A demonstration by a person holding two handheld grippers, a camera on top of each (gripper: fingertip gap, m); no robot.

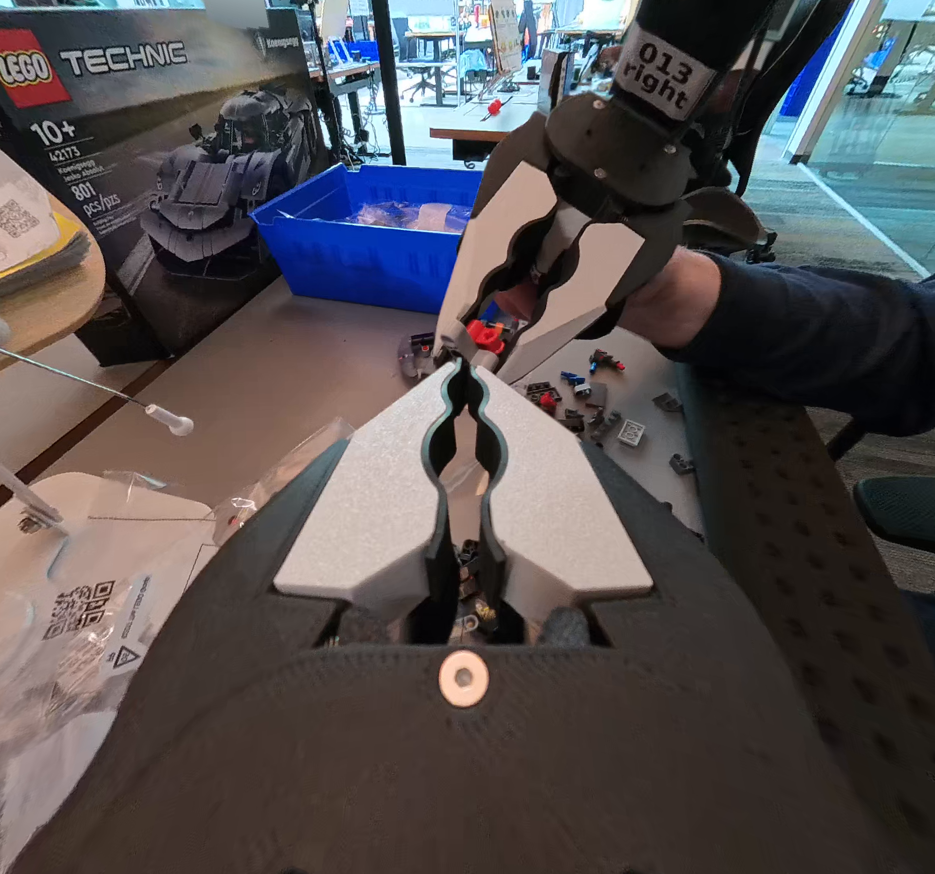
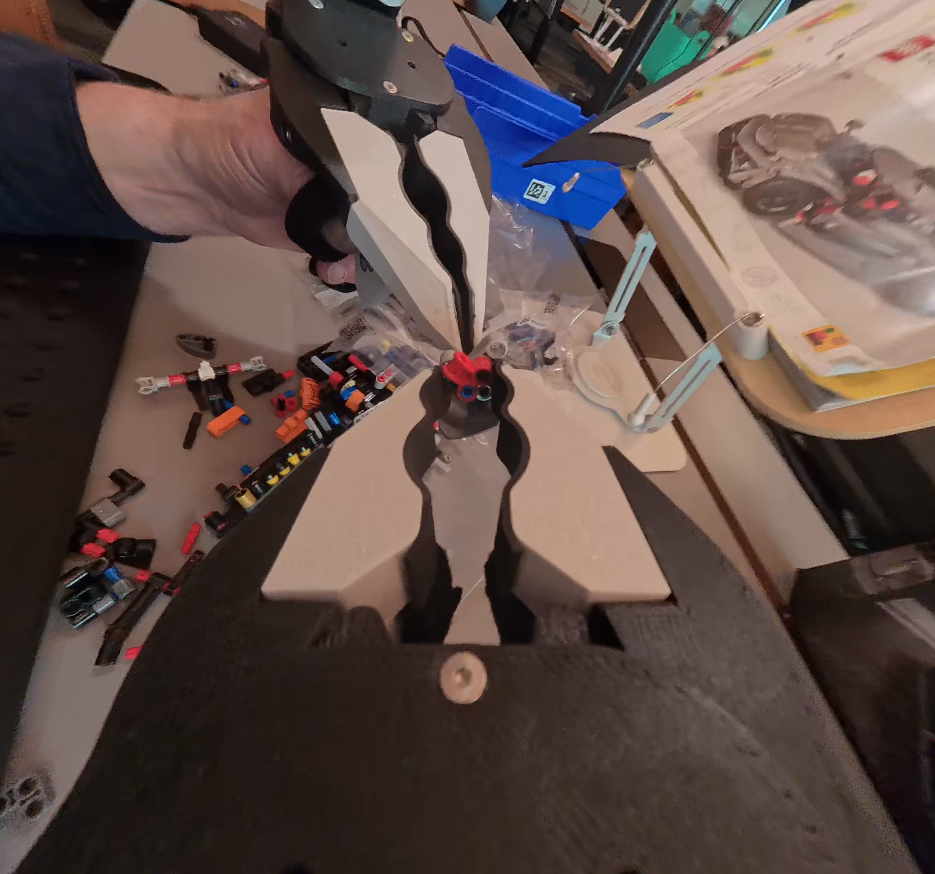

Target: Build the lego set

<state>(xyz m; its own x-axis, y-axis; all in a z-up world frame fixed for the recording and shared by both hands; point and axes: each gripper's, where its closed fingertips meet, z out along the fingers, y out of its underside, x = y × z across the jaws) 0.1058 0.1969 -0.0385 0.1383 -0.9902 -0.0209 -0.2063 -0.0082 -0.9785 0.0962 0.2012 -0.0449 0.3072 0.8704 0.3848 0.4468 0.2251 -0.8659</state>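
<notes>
Taking the blue bin (image 1: 364,242) as the landmark: to its left stands the dark set box (image 1: 152,151) with a car pictured on it, leaning upright on the grey surface (image 1: 283,394). In front of the bin, nearer the camera and to the left, lie clear plastic bags (image 1: 91,612) with printed codes.

Directly before the bin's near wall, the left tongs (image 1: 464,369) are clenched, their tips pressed together; whether anything sits between them cannot be told. They meet the right tongs (image 1: 473,343) tip to tip. The right tongs are grasping a small assembly of a red connector (image 1: 483,336) with grey and black parts, held above the surface. In the right wrist view the same red connector (image 2: 463,369) sits between the right tongs (image 2: 465,379), with blue and black pin ends showing beneath it, and the left tongs (image 2: 465,338) touch it from above.

Right of the bin's front corner, loose pieces (image 1: 597,404) in black, grey, blue and red are scattered on the surface. In the right wrist view more loose parts (image 2: 283,409), some orange and yellow, lie spread near the bin (image 2: 516,126), and an instruction booklet (image 2: 809,202) rests on a wooden stand (image 2: 809,419) beside it.
</notes>
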